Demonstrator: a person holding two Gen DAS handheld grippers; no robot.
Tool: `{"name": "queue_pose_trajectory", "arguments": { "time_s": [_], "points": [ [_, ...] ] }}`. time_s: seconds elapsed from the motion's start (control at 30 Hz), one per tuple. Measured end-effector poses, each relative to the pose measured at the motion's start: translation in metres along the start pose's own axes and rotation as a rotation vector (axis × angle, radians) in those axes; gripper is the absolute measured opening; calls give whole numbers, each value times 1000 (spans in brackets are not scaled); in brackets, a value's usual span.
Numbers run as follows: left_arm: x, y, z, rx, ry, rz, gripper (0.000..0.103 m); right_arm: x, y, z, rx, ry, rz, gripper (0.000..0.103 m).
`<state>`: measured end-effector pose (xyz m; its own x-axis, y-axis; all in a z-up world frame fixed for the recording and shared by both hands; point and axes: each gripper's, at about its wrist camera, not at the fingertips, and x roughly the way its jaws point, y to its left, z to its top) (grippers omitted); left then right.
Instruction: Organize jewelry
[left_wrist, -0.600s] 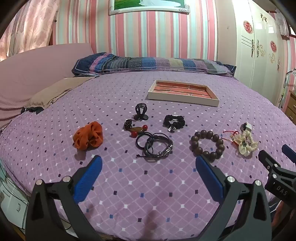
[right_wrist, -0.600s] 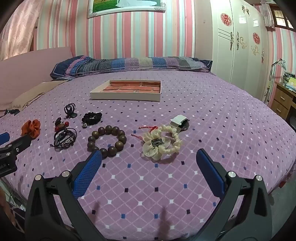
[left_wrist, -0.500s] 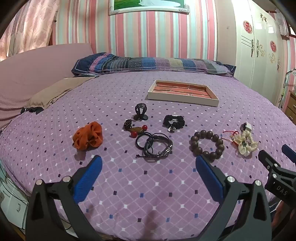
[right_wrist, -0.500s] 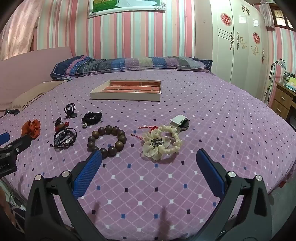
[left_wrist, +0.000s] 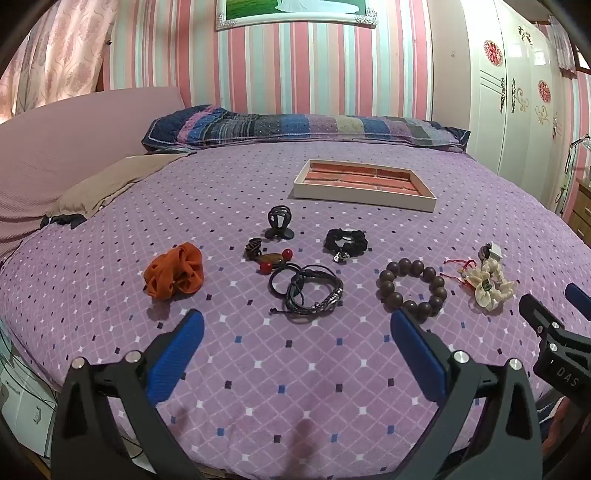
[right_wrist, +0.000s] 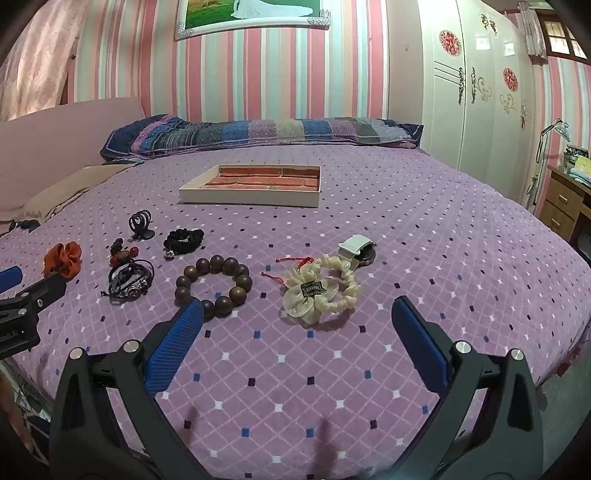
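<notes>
Both hand-held grippers, left (left_wrist: 295, 332) and right (right_wrist: 295, 328), are hovering released, grasping nothing. Jewelry is lying on the bed (left_wrist: 480, 206) before the tray (left_wrist: 364, 192); the white clip (right_wrist: 355, 246) is partly hiding a dark item.

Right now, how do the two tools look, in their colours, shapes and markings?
The left tool and the right tool look the same: a black Y-shaped frame with two spread arms, silver screw heads on the arms, and long blue ribbed pads inside the fingers. In the left view, the right tool's black body carries white letters "DAS".
</notes>
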<state>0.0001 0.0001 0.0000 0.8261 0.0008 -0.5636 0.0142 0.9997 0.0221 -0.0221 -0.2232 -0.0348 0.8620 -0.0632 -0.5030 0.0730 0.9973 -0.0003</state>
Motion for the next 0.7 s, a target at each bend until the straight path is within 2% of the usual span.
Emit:
{"name": "queue_pose_trajectory", "arguments": {
  "time_s": [0.7],
  "points": [
    [1,-6,-1,4,-3,-1,99,-1,-3,1,10,-1,4,99]
  ]
}}
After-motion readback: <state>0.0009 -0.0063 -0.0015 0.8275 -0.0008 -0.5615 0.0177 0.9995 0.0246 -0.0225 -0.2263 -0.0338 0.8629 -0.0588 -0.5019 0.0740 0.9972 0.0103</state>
